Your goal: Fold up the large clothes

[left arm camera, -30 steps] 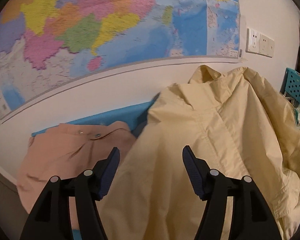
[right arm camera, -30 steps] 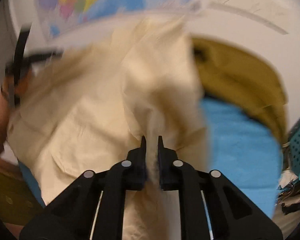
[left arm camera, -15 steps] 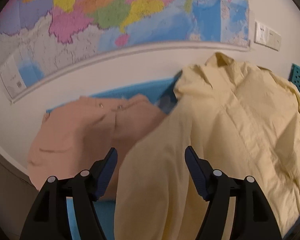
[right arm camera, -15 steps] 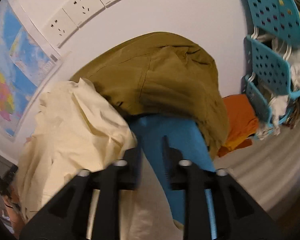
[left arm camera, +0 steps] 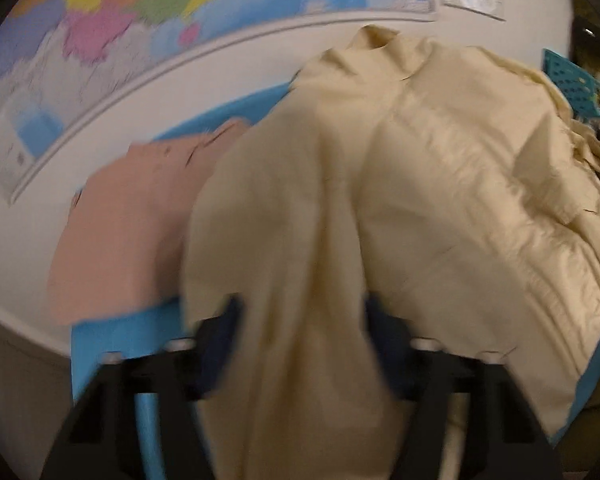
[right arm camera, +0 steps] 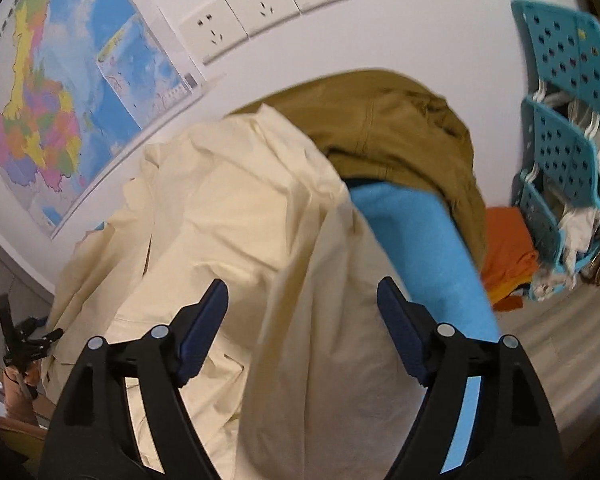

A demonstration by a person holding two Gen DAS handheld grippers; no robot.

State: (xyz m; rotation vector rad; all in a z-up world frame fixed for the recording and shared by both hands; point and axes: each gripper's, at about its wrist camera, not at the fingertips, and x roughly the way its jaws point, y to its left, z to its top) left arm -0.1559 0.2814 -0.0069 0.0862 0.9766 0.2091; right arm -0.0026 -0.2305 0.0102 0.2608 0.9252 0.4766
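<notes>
Both grippers, left (left arm camera: pixel 300 320) and right (right arm camera: pixel 302 304), gape wide, gripping nothing. The cream jacket (right arm camera: pixel 236 216) lies heaped on the blue table (right arm camera: pixel 420 232), fabric running between each pair of fingers; olive garment (right arm camera: pixel 400 128) at 1 o'clock.

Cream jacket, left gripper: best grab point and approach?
Judging by the pose, take the hanging fold of the cream jacket that already drapes between the open fingers of the left gripper. Come straight forward from the near edge: that fold is a thin, loose ridge, whereas the collar lies far back against the wall.
</notes>
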